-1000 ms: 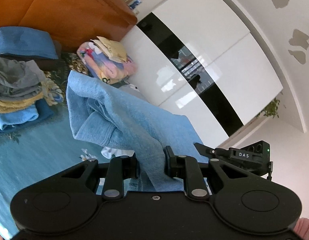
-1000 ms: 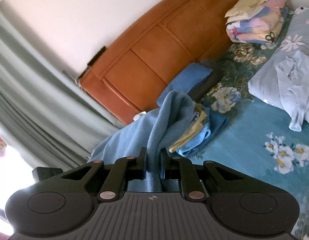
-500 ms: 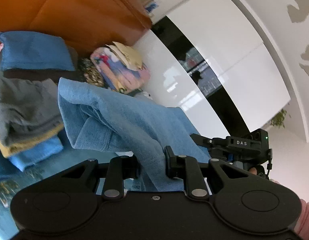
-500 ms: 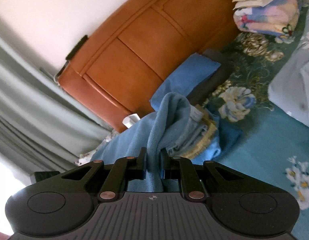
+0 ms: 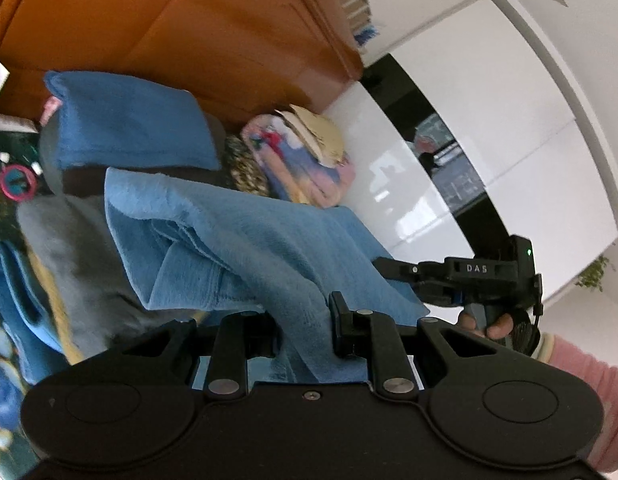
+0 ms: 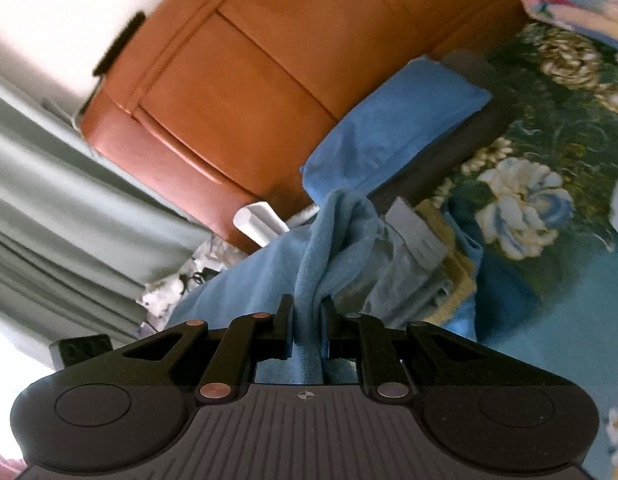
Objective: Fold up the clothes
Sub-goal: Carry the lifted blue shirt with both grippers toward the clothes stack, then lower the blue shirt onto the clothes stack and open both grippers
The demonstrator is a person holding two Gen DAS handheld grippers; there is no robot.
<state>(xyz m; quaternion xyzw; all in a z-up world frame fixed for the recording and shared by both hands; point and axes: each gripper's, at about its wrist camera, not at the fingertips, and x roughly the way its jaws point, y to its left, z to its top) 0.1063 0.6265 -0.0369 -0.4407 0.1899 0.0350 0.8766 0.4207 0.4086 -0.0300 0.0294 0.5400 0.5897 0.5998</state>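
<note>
Above the bed [image 6: 549,360], near its headboard [image 6: 237,92] end: one light-blue towel [image 5: 269,248], held up between two grippers. Left gripper [image 5: 305,332]: jaws clamped on a bunched edge of the towel. Right gripper [image 6: 307,320]: jaws closed on a gathered fold of the same towel; also seen in the left wrist view at the towel's far edge, held by a hand [image 5: 489,320] in a pink sleeve. Stack of folded clothes [image 6: 429,272]: on the bedspread beneath the towel. Blue pillow [image 6: 397,120]: against the headboard. Folded floral blanket [image 5: 305,164]: headboard-side corner, beside the white wardrobe [image 5: 489,140].
</note>
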